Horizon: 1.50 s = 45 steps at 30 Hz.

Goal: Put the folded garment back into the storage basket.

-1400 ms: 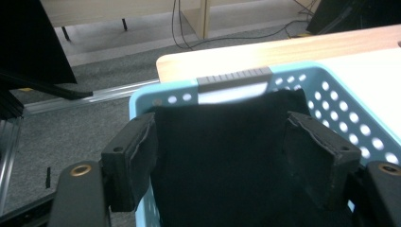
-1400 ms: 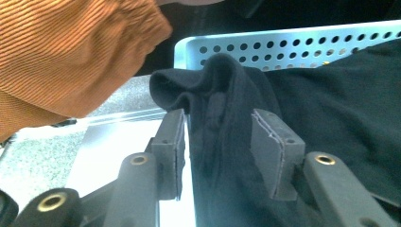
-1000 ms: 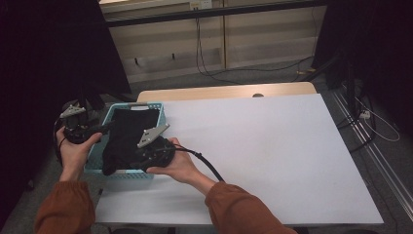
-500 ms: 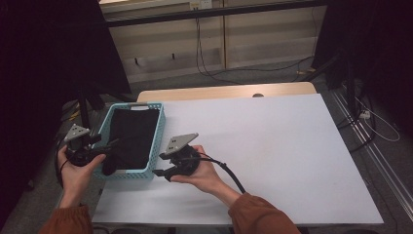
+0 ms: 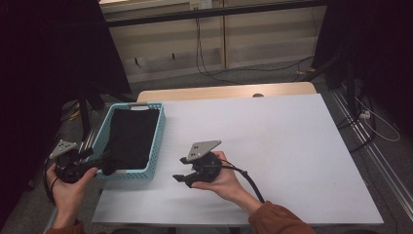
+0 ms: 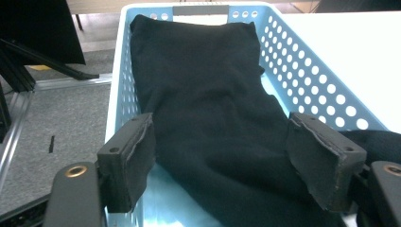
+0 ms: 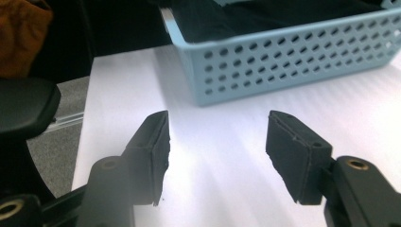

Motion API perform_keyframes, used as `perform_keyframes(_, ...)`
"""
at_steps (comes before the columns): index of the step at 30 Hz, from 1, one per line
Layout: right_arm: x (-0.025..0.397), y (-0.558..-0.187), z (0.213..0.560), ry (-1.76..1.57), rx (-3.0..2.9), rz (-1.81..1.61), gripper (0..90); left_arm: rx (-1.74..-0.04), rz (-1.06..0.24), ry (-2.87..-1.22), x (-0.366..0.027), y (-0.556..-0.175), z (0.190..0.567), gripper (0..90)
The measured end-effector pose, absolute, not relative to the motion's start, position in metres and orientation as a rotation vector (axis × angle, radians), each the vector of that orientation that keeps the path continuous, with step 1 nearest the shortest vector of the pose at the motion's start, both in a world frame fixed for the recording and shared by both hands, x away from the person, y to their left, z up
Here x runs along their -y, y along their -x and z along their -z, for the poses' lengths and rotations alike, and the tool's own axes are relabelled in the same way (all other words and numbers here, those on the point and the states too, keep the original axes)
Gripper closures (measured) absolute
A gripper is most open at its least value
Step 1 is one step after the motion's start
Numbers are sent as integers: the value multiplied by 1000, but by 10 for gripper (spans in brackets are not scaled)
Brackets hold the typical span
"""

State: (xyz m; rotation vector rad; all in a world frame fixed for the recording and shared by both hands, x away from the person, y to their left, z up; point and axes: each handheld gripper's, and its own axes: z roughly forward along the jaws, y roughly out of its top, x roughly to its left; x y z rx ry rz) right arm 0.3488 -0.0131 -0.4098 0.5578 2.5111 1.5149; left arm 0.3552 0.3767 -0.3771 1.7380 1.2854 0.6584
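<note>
Both grippers — left gripper (image 6: 222, 165) and right gripper (image 7: 215, 151) — hang with jaws spread and empty beside the blue basket (image 5: 158, 141), its black cloth (image 6: 213, 104) likely next to be reached for

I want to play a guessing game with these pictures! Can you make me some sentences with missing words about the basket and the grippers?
1. The black cloth lies inside the light ____ basket.
2. The basket's walls are dotted with round ____.
3. The left gripper and the right gripper both have their jaws ____.
4. The right gripper hangs over the ____ table.

Missing words: blue; holes; open; white
</note>
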Motion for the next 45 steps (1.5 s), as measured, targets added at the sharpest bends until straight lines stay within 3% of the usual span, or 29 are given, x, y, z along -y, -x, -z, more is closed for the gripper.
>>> perform_keyframes(7,27,-344,417,-588,-2516,-1500,409,-1290,-646,-1701,-383,-341,377,260)
perform_keyframes(16,42,-339,421,-614,-2520,-1466,405,-1279,-584,-1794,-371,-344,398,275)
perform_keyframes(20,48,-338,423,-630,-2513,-1468,405,-1213,-535,-1805,-371,-340,398,659)
perform_keyframes(23,51,-338,424,-639,-2515,-1462,405,-1229,-574,-1812,-378,-342,397,823)
perform_keyframes(31,57,-339,426,-655,-2507,-1460,405,-1275,-601,-1792,-407,-350,397,847)
perform_keyframes(45,66,-340,430,-692,-2491,-1457,402,-1311,-624,-1828,-414,-364,404,826)
